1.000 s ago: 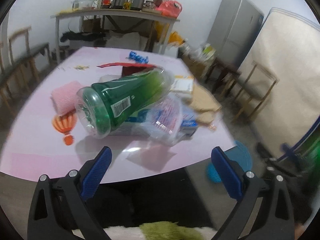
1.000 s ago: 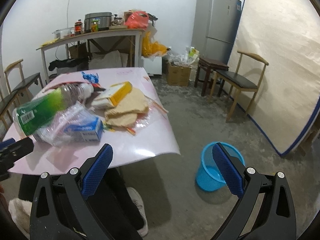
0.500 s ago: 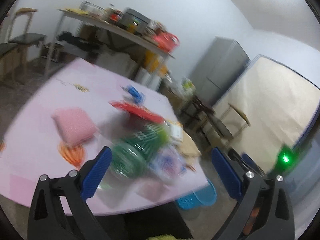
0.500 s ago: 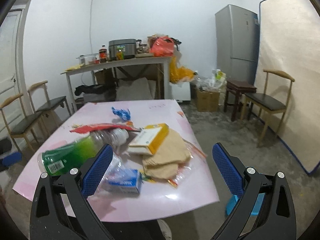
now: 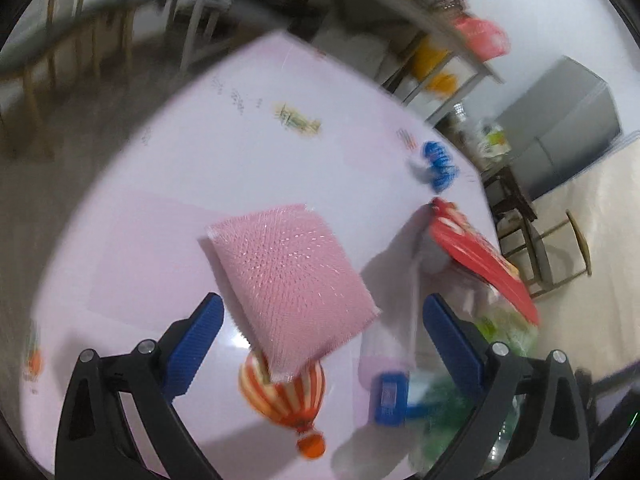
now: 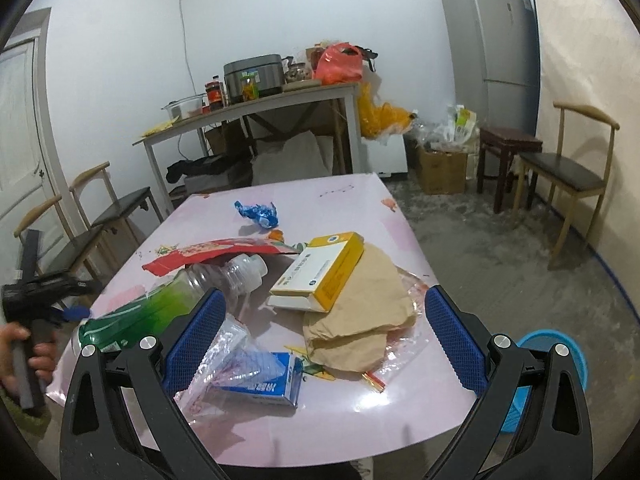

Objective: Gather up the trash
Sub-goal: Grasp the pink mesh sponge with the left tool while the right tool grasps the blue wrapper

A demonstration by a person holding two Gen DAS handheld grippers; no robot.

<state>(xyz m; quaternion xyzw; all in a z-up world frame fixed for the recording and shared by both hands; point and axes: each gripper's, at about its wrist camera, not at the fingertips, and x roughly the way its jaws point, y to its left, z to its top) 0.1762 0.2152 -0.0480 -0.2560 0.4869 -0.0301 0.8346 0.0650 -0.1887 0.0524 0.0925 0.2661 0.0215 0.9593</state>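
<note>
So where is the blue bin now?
In the right wrist view, the blue bin stands on the floor, right of the pink table, behind the right finger.

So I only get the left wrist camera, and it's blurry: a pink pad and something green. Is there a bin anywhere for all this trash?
Observer: Yes, a blue bin stands on the floor, just off the table on its right.
Operator: And what is that green blur?
Observer: A green plastic bottle, lying on its side with its neck under a red packet.
Operator: Anything else to pick up?
Observer: A yellow box, resting partly on a brown paper bag.
</note>
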